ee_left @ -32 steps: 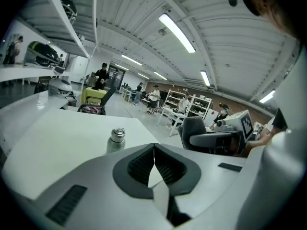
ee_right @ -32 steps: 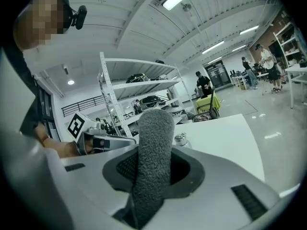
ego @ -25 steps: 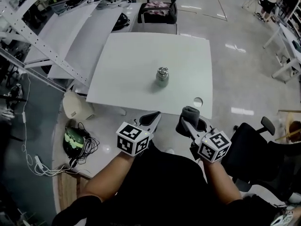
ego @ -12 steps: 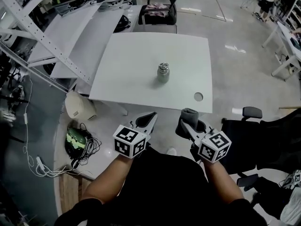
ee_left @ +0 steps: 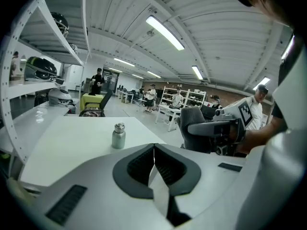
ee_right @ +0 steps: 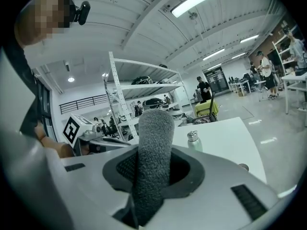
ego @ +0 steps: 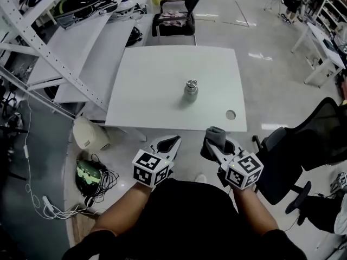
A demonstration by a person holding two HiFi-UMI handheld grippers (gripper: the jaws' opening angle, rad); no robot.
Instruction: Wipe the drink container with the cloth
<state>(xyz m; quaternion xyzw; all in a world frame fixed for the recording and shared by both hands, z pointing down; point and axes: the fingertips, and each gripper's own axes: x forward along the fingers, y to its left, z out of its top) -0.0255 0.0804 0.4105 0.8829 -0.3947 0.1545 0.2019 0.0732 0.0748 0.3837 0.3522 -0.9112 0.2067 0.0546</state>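
The drink container (ego: 190, 90), a small grey metal flask with a silver cap, stands upright near the middle of the white table (ego: 146, 75); it also shows in the left gripper view (ee_left: 118, 135) and the right gripper view (ee_right: 193, 140). My left gripper (ego: 172, 142) hovers short of the table's near edge, shut with nothing in it. To its right, my right gripper (ego: 213, 140) is shut on a rolled grey cloth (ego: 216, 134), which sticks up between the jaws (ee_right: 152, 162). Both grippers are well short of the flask.
A round cable hole (ego: 231, 114) sits by the table's near right corner. A metal shelf rack (ego: 49, 42) with helmets stands left. A black chair (ego: 179, 12) is behind the table, an office chair (ego: 309, 145) at the right. Cables and a helmet (ego: 87, 164) lie on the floor.
Both grippers have come slightly closer to the table's near edge, and the head view has shifted. The flask has not moved. The cloth stays in the right gripper.
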